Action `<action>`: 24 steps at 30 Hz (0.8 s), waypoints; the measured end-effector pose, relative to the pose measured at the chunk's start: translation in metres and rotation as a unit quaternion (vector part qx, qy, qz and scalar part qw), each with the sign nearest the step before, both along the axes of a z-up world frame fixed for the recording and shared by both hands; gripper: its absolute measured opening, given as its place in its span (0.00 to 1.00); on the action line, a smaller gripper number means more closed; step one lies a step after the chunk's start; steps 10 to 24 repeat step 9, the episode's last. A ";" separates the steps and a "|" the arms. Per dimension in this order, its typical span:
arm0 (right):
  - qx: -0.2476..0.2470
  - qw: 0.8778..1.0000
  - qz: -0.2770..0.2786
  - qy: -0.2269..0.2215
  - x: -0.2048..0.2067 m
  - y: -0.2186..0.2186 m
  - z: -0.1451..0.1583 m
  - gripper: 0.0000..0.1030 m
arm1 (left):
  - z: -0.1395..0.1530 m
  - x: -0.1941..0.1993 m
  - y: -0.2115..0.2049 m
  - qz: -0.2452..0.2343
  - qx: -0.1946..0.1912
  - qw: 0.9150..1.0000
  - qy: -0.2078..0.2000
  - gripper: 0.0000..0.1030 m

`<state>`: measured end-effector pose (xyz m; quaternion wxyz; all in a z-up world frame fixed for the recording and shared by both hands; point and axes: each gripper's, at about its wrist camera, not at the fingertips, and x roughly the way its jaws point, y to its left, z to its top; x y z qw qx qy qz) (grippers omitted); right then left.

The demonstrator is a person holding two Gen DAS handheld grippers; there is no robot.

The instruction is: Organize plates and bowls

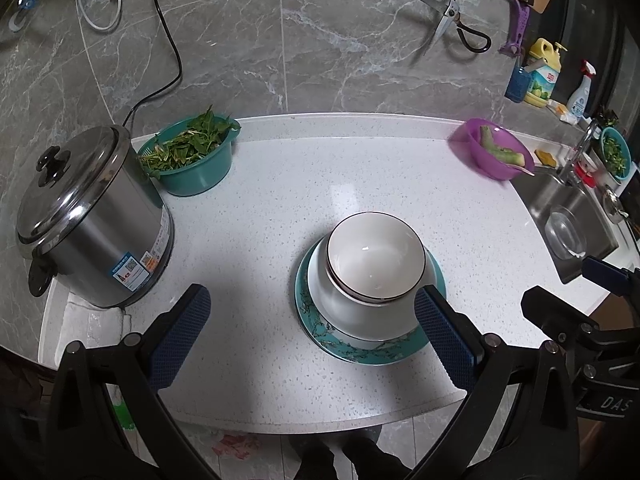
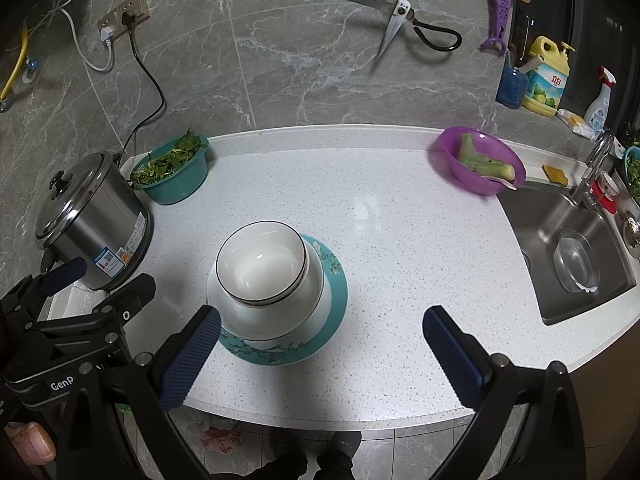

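I held both my left gripper (image 1: 312, 326) and my right gripper (image 2: 322, 346) wide open and empty above the white counter (image 1: 360, 184), where two white bowls (image 1: 374, 268) sat stacked, one inside the other, on a teal plate (image 1: 360, 354) near the front edge.

Both grippers hang side by side with nothing between their blue-padded fingers, the left gripper (image 1: 312, 320) with its jaws spread wide and the right gripper (image 2: 320, 340) spread just as wide, a thumb (image 2: 30, 444) showing at the left gripper's handle
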<state>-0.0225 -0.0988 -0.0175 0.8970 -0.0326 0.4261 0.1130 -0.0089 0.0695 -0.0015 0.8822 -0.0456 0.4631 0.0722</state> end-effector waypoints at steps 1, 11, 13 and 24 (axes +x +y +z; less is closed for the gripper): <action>0.000 1.000 -0.001 0.000 0.000 0.000 0.000 1.00 | 0.000 0.000 0.000 0.000 0.000 1.000 0.000 1.00; -0.001 1.000 0.002 0.001 0.002 0.000 -0.001 1.00 | 0.000 0.001 0.000 0.003 0.002 1.000 0.000 1.00; -0.001 1.000 0.002 0.001 0.002 0.000 -0.001 1.00 | 0.000 0.001 0.000 0.003 0.002 1.000 0.000 1.00; -0.001 1.000 0.002 0.001 0.002 0.000 -0.001 1.00 | 0.000 0.001 0.000 0.003 0.002 1.000 0.000 1.00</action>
